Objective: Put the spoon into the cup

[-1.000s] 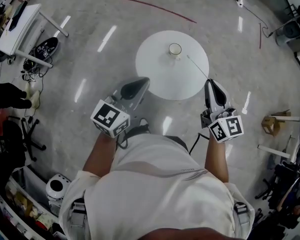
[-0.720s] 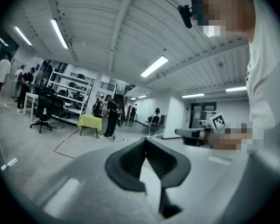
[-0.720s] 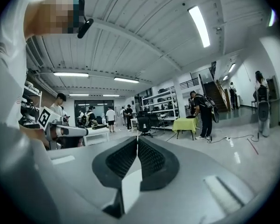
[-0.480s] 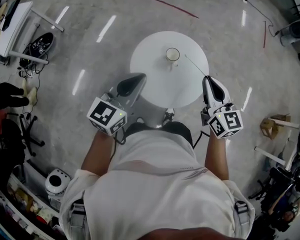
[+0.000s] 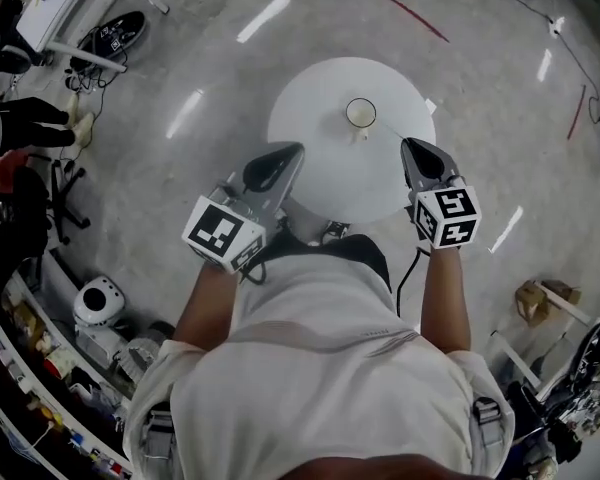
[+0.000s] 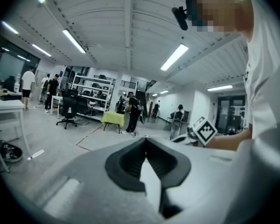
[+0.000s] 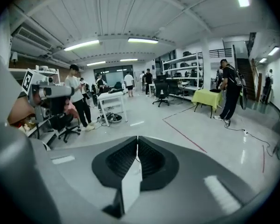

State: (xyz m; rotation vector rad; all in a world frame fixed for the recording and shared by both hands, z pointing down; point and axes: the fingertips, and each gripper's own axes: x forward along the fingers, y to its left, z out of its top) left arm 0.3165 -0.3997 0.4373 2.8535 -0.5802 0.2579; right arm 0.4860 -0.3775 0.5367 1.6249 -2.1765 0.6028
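Your right tool (image 5: 421,156) has its jaws pressed together on nothing, with its tip over the near-right edge of the counter (image 5: 315,98). The spoon (image 5: 390,131), a thin faint line, lies just ahead of that tool and to its left. Its long axis slants from beside the cup (image 5: 360,113) toward the tool. Your left tool (image 5: 272,168), also closed and empty, sits at the near-left edge, farther off. One spoon, one cup, two tools.

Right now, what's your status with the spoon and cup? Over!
Left hand-held gripper shut, empty; right hand-held gripper shut, empty. Thin spoon lies on round white table beside small pale cup, not in it. Nothing in the way.
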